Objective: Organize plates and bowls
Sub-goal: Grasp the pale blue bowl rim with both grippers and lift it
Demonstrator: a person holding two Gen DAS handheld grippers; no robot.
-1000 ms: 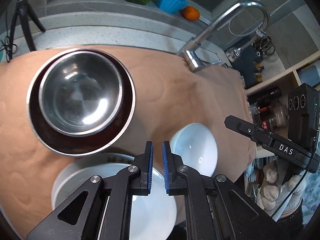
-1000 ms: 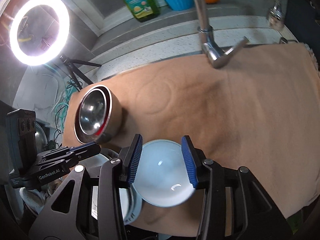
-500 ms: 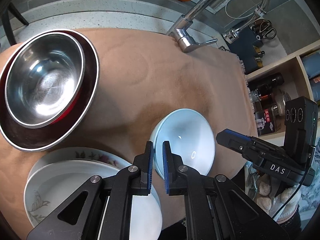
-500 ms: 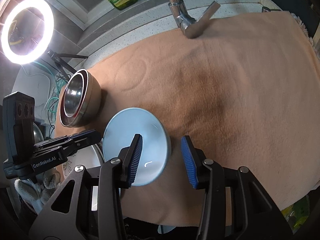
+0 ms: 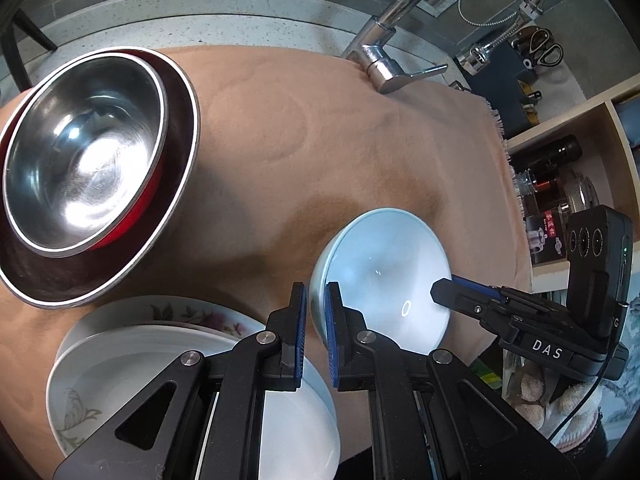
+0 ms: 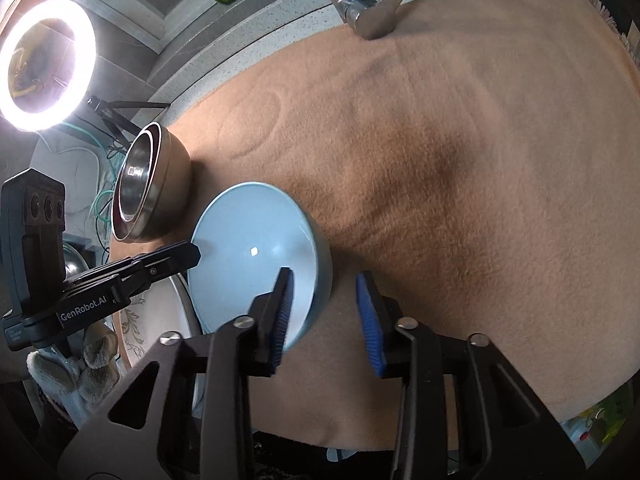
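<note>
Faintly, "GenRobot.AI" marks the left gripper (image 6: 188, 254).

Left gripper's fingers (image 5: 296, 344) hide part of the stacked plates (image 5: 120, 368)

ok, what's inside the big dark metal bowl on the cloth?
A smaller steel bowl sits nested in the big dark bowl, with a strip of red showing at its lower edge. The smaller bowl looks empty. The big bowl's bottom is covered, so anything under there can't be seen.
</note>
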